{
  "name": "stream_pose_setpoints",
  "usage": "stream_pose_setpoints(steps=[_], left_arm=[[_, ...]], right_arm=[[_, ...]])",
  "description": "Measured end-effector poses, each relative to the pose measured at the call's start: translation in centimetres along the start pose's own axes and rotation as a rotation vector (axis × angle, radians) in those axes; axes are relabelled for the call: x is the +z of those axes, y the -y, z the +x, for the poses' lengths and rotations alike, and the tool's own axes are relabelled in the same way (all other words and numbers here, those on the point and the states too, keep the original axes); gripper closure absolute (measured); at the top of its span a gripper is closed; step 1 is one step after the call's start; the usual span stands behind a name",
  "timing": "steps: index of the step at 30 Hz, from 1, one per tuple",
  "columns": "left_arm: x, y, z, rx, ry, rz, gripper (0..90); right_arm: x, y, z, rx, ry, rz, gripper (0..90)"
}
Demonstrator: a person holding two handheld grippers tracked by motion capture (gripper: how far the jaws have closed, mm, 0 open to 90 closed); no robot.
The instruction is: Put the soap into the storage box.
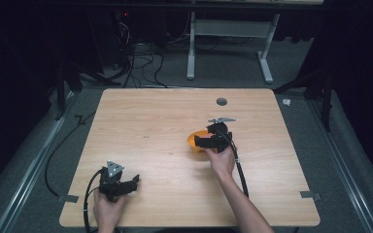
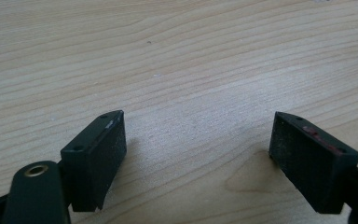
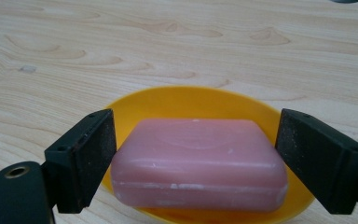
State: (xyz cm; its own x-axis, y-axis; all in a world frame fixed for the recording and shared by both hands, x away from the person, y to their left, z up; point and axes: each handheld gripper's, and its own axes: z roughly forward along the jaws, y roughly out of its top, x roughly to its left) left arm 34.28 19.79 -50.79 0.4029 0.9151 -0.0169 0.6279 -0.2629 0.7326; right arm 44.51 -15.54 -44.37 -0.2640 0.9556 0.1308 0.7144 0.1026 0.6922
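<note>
Lying in a yellow bowl [image 3: 205, 105] near the middle of the wooden table [image 1: 155, 126], a pink bar of soap [image 3: 199, 163] is being bracketed by the right gripper [image 3: 196, 158]. In the right gripper view the jaws are being held apart at about the bar's length, one pad at each short end; the left pad is seen touching or nearly touching the soap, while contact at the right end cannot be told. The bar's long axis is being shown running straight across from jaw to jaw, with its broad face turned upward. In the high view the right gripper [image 1: 217, 139] is being held over the bowl [image 1: 194, 140], so most of the bowl is being hidden and the soap cannot be made out there. A small grey disc [image 1: 221, 101] is seen farther back on the table, well apart. The left gripper [image 1: 118, 181] is being held near the table's front edge, far from the bowl; in its own view the jaws are being kept wide open over bare wood, gripping nothing. The bowl's near rim is being cut off at the bottom of the right gripper view.
</note>
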Motion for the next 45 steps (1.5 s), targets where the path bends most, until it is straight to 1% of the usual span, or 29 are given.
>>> stream_pose_setpoints(steps=[5, 9, 18, 21, 27, 37, 45], left_arm=[[0.0, 0.0, 0.0, 0.0, 0.0, 0.0, 19.1], [0.0, 0.0, 0.0, 0.0, 0.0, 0.0, 19.1], [0.0, 0.0, 0.0, -0.002, -0.001, -0.002, 19.2], [0.0, 0.0, 0.0, -0.002, -0.001, -0.002, 19.2], [0.0, 0.0, 0.0, 0.0, -0.001, 0.0, 19.2], [0.0, 0.0, 0.0, 0.0, -0.001, 0.0, 19.2], [0.0, 0.0, 0.0, 0.0, -0.001, 0.0, 19.2]], right_arm=[[-0.5, 0.1, -0.3, -0.008, -0.018, -0.006, 14.0], [-0.9, 0.3, -0.6, -0.019, -0.032, -0.027, 14.9], [-2.2, 0.4, -1.1, -0.03, -0.058, -0.054, 16.6], [-2.6, 0.5, -1.5, -0.036, -0.058, -0.062, 17.5], [-3.1, 0.9, -2.3, -0.032, -0.059, -0.07, 18.4], [-4.1, 1.4, -3.7, -0.038, -0.056, -0.092, 19.3], [-4.9, 1.7, -4.6, -0.046, -0.034, -0.106, 20.0]])
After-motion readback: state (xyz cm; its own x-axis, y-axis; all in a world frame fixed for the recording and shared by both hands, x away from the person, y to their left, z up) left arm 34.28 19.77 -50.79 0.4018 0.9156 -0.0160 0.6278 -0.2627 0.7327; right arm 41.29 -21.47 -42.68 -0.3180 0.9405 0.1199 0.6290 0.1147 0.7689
